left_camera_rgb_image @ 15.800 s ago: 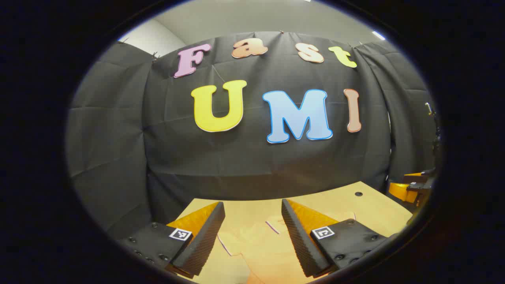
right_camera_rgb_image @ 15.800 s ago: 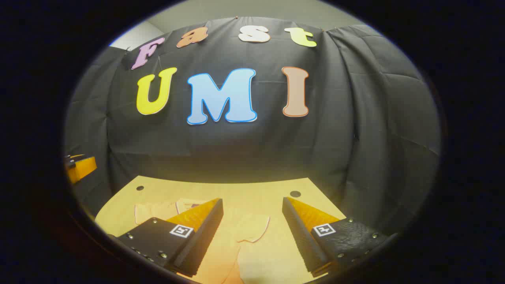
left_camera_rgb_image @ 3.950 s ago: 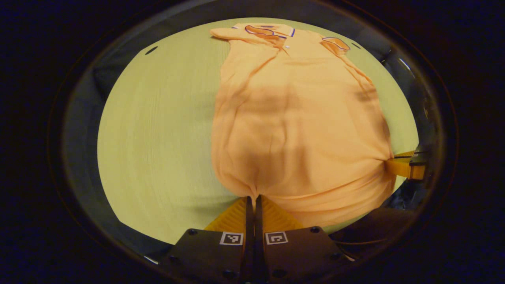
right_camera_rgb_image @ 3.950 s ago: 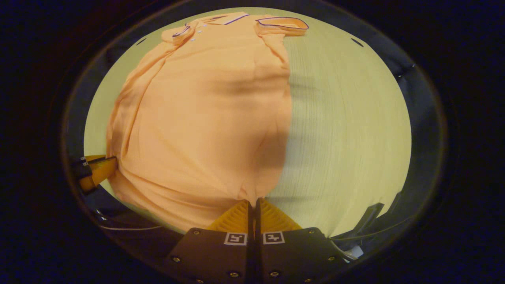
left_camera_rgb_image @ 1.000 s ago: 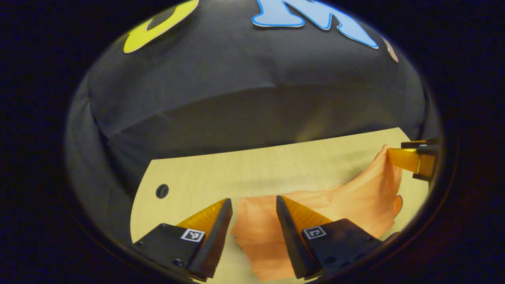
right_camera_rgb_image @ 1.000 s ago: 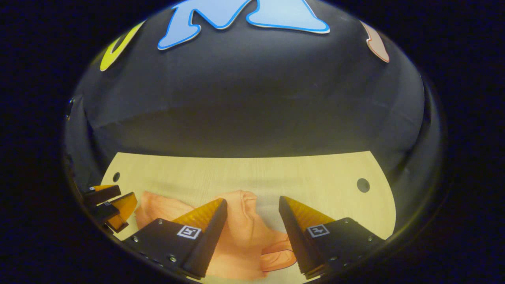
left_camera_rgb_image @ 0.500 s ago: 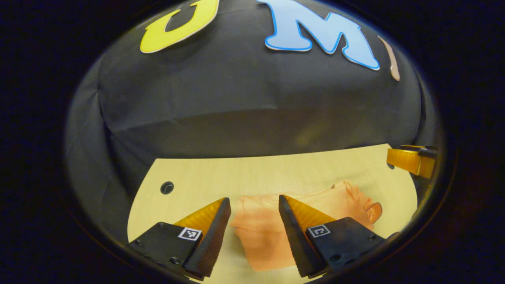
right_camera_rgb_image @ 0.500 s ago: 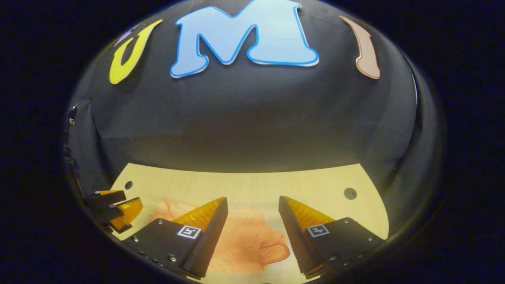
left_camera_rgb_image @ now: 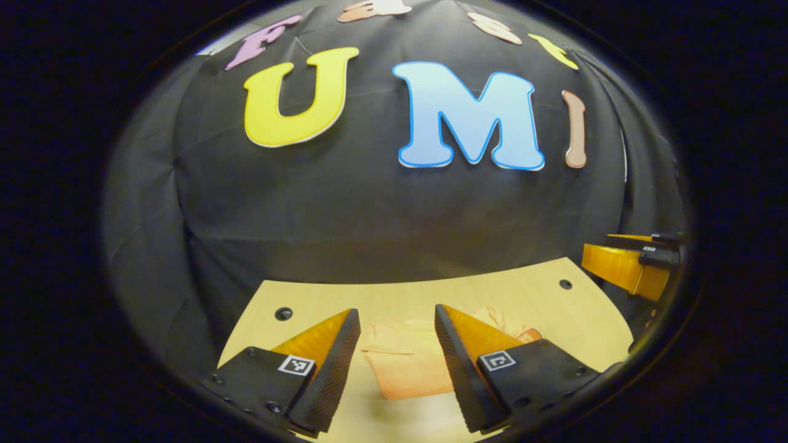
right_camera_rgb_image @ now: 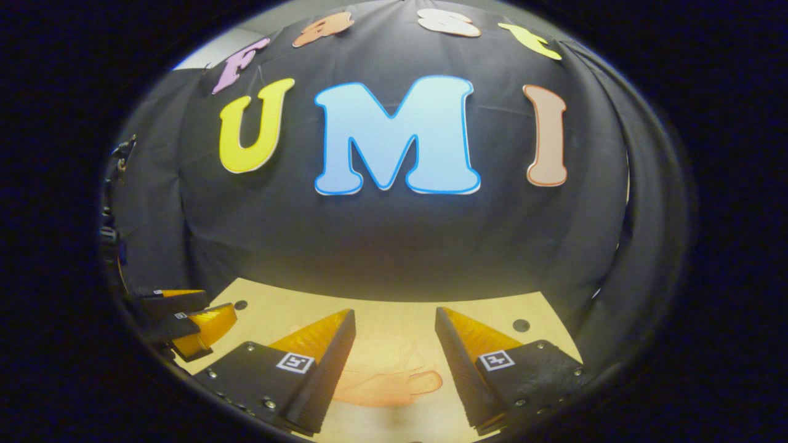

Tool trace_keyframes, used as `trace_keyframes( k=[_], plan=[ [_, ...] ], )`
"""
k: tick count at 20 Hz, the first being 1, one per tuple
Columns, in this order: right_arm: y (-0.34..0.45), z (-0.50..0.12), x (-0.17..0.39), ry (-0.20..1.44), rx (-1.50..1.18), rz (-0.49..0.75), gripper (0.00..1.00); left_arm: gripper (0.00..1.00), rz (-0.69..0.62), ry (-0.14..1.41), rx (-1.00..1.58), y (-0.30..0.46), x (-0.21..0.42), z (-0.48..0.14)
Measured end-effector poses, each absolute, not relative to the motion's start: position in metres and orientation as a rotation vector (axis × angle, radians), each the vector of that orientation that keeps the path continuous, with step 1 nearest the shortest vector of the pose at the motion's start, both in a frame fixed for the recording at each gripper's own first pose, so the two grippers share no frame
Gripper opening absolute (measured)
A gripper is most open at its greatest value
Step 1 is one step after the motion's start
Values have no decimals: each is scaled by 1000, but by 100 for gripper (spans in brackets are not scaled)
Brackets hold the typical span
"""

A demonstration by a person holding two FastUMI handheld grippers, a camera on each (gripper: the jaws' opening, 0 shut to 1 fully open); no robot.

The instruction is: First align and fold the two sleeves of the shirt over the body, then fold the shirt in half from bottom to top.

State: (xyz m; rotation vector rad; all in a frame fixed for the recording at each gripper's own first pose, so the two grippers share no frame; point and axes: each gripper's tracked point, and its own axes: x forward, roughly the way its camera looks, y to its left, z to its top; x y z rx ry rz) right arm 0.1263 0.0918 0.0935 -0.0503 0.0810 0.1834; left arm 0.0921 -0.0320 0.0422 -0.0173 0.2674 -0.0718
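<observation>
Orange shirt (left_camera_rgb_image: 406, 366) lies folded flat on the wooden table (left_camera_rgb_image: 394, 298), and I see my left gripper (left_camera_rgb_image: 397, 360) and right gripper (right_camera_rgb_image: 394, 360) both spread wide and holding nothing, each above the table on the near side of the shirt, not touching it.
</observation>
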Motion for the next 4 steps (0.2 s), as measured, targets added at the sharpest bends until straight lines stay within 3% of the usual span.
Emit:
trace_keyframes(
  k=[4],
  plan=[
    [94, 115, 75, 10, -57, 195, 82, 82, -66, 221, -24, -41, 41, 61]
  ],
)
